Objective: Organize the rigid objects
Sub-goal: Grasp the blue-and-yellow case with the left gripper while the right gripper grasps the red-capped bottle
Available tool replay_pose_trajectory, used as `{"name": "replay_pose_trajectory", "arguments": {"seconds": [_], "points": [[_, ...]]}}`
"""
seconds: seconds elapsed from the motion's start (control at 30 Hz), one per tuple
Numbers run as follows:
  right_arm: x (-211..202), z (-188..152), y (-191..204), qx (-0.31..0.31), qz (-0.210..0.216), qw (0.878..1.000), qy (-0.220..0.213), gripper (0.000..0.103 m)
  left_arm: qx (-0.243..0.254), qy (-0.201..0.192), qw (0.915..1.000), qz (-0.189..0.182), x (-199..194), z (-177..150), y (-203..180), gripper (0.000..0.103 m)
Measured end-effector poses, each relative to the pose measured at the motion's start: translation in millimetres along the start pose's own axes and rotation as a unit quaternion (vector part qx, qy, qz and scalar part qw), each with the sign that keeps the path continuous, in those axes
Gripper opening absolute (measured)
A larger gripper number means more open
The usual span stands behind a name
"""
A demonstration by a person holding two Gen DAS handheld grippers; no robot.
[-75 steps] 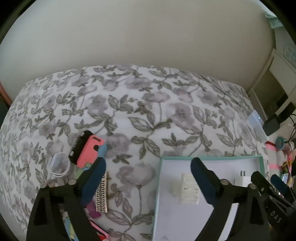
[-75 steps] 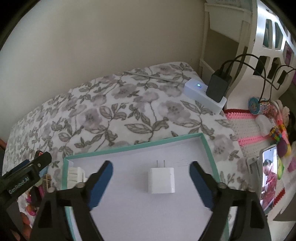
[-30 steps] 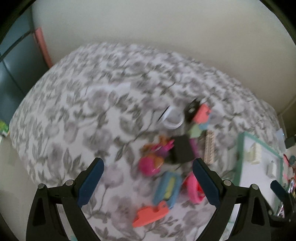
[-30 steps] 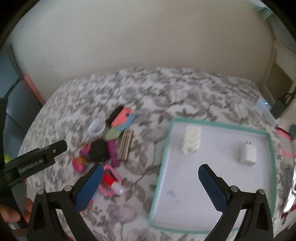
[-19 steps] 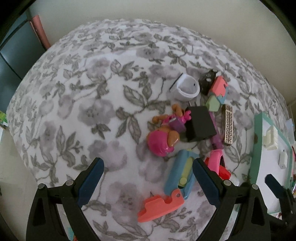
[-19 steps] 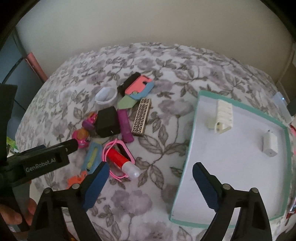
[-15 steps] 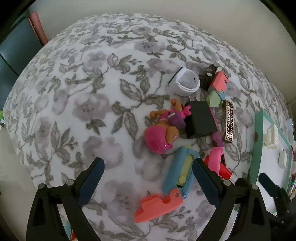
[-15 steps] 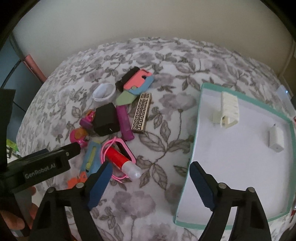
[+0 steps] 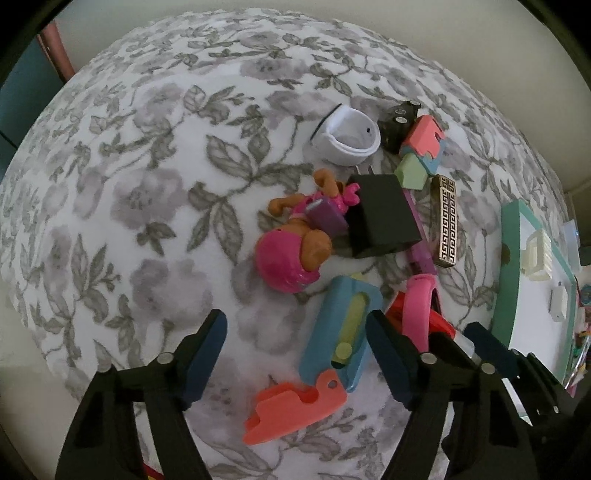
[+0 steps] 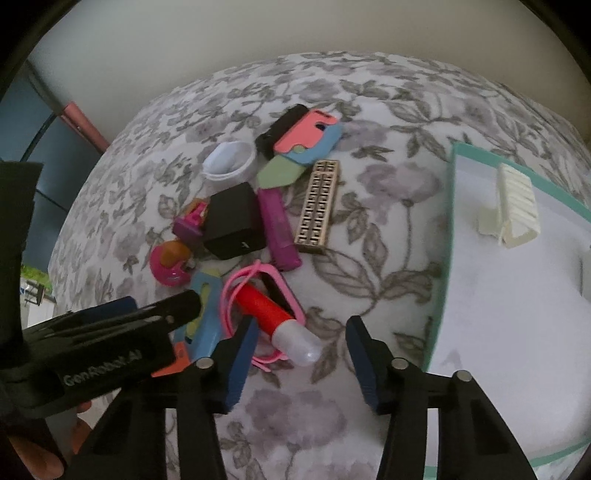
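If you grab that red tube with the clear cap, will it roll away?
Probably it could: the red tube with the clear cap looks round and smooth, so it may roll or slip. The pink loop around it might catch it. The right gripper is closing, not yet touching.

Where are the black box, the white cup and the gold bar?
black box [image 10: 233, 218], right wrist view, top face
white cup [image 9: 351, 138], left wrist view, inner wall
gold bar [image 10: 318, 206], right wrist view, patterned top

Plain cream wall [image 10: 258, 33] behind; grey floral bedspread [image 9: 147, 184], dark teal panel [image 10: 22, 122] at left
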State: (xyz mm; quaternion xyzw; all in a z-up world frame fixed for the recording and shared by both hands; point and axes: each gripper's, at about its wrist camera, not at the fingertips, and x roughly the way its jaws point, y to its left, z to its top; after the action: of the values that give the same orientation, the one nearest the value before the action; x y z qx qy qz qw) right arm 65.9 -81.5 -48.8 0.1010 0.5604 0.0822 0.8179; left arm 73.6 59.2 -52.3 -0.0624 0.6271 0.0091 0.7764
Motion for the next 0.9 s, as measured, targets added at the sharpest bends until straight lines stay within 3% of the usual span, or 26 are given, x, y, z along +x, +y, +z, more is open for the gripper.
{"name": "replay_pose_trajectory", "arguments": {"seconds": [0.1, 0.2, 0.57, 0.73, 0.83, 0.9], "points": [[0.4, 0.0, 4.3, -0.010, 0.007, 1.000, -0.004, 0.039, -0.005, 0.012, 0.9998, -0.013, 5.9, 0.4, 0.8, 0.075], [-0.3, -0.1, 3.2, -0.006, 0.011, 1.000, -0.004, 0.039, -0.004, 0.016, 0.9996, -0.023, 9.1, 0.6, 0.8, 0.075], [-18.4, -7.3, 0.8, -0.006, 0.042, 0.999, -0.004, 0.025, 0.023, 0.016, 0.9996, -0.010, 11.5, 1.3, -17.9, 0.075], [-32.6, -10.2, -6.0, 0.001, 0.057, 0.998, -0.014, 0.021, 0.033, 0.019, 0.9992, -0.004, 14.6, -1.1, -24.4, 0.061], [-45.7, -11.4, -12.8, 0.004, 0.063, 0.998, -0.026, 0.021, 0.045, 0.027, 0.9986, -0.008, 18.0, -3.2, -34.2, 0.047], [-54.5, -13.2, -17.9, 0.004, 0.062, 0.998, -0.033, 0.021, 0.052, 0.025, 0.9983, -0.002, 18.5, -3.5, -38.4, 0.045]]}}
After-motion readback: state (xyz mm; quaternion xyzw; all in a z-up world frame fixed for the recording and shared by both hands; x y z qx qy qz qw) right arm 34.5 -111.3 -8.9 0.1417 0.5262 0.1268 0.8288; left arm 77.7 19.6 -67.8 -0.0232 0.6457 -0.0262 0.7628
